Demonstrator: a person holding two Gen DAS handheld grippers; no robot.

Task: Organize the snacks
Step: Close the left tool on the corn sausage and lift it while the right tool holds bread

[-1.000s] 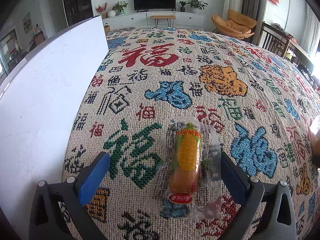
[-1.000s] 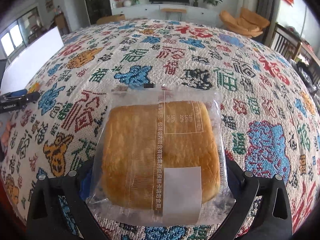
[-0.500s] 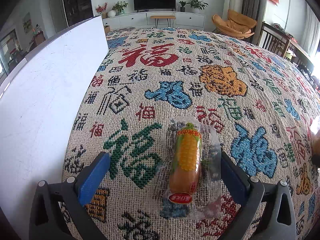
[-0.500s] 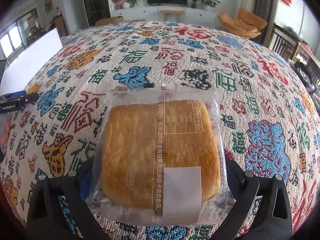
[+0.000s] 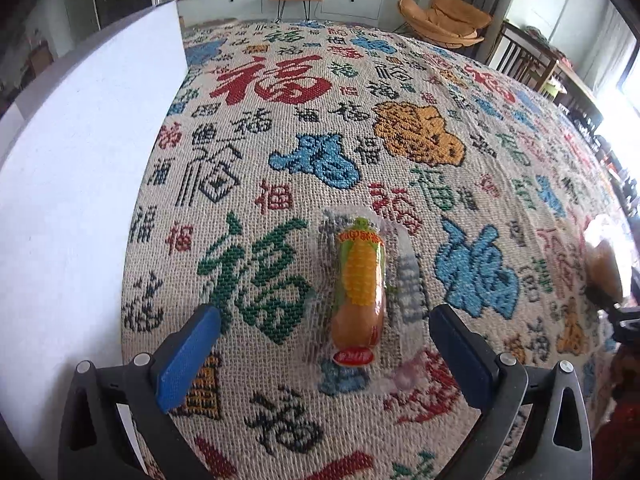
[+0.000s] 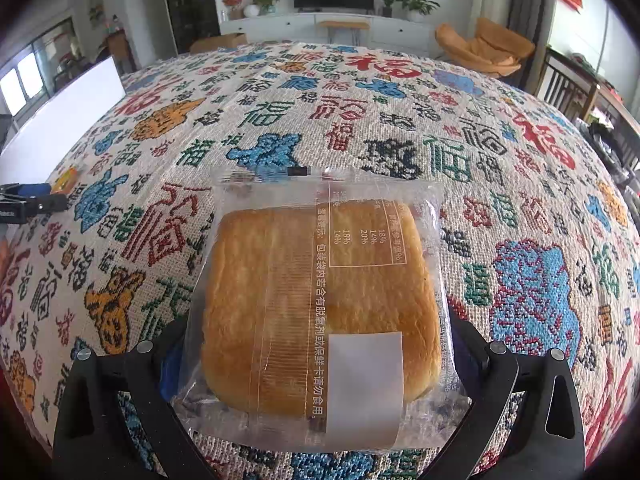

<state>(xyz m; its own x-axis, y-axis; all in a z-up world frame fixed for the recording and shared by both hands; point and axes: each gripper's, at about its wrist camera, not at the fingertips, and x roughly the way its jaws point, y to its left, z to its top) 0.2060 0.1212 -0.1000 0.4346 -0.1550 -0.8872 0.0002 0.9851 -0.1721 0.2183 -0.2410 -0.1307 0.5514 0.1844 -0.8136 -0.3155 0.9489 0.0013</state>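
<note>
Two snacks, two tongs, and almost nothing has shifted across the last second: both wrist views match the earlier frames nearly line for line. Your left tongs [image 5: 324, 340] stay spread wide, blue pads standing clear on either side of the corn sausage packet [image 5: 360, 284], which lies flat on the patterned cloth [image 5: 304, 80] of the bench, lengthwise between the fingers and touched by neither. The white board [image 5: 80, 168] sits close along the left edge of that view. Your right tongs [image 6: 316, 356] bracket the wrapped bread [image 6: 320, 304]; the wrapper covers both pads, so contact looks likely but you cannot confirm a firm pinch from here, nor whether the packet is raised off the cloth. From the right wrist view the left tongs [image 6: 30, 202] show small at the far left edge. Reading: a pause, not progress. Neither snack has travelled, and no tray or bin for sorting is visible. The likely next step is closing the left pads on the sausage; the slick film may slide, so square up first.
</note>
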